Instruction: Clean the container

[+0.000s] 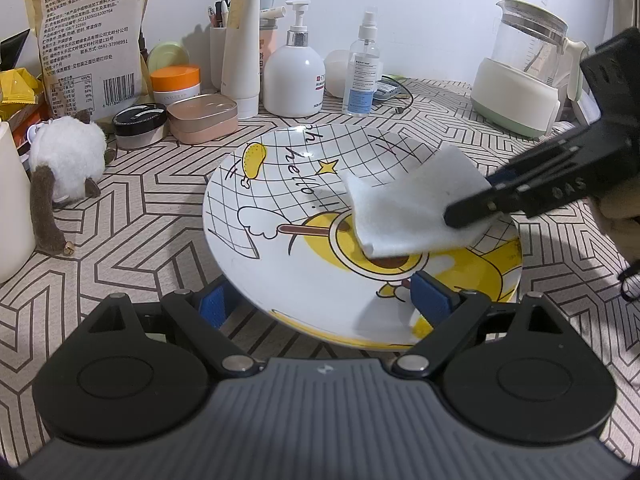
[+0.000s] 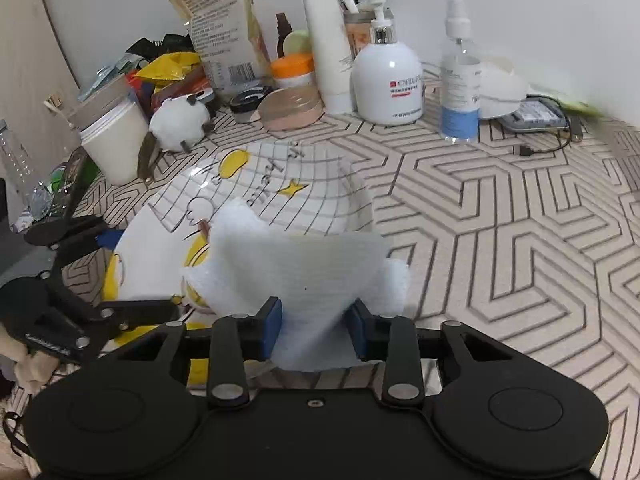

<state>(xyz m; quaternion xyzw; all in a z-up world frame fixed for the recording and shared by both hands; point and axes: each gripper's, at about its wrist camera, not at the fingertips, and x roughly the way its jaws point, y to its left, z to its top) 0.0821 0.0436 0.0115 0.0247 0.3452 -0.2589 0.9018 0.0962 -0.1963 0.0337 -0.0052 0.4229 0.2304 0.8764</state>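
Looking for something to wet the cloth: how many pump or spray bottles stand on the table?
2: a white pump bottle at the wall, and a clear spray bottle just right of it. Clutter may hide others.

Plate (image 1: 304, 184) tilted on desk (image 1: 152, 216), near rim between left claw (image 1: 326, 300) pads, tissue (image 1: 416, 204) lying in it under right claw (image 2: 316, 328); bottles (image 1: 294, 76) behind, plush toy (image 1: 66, 160) left, kettle (image 1: 528, 72) right.

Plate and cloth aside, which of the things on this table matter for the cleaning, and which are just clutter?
In the job:
plate, tilted, gripped at its rim by the left gripper
white cloth, pinched in the right gripper

Lying about:
pump bottle
spray bottle
snack bag
plush toy
glass kettle
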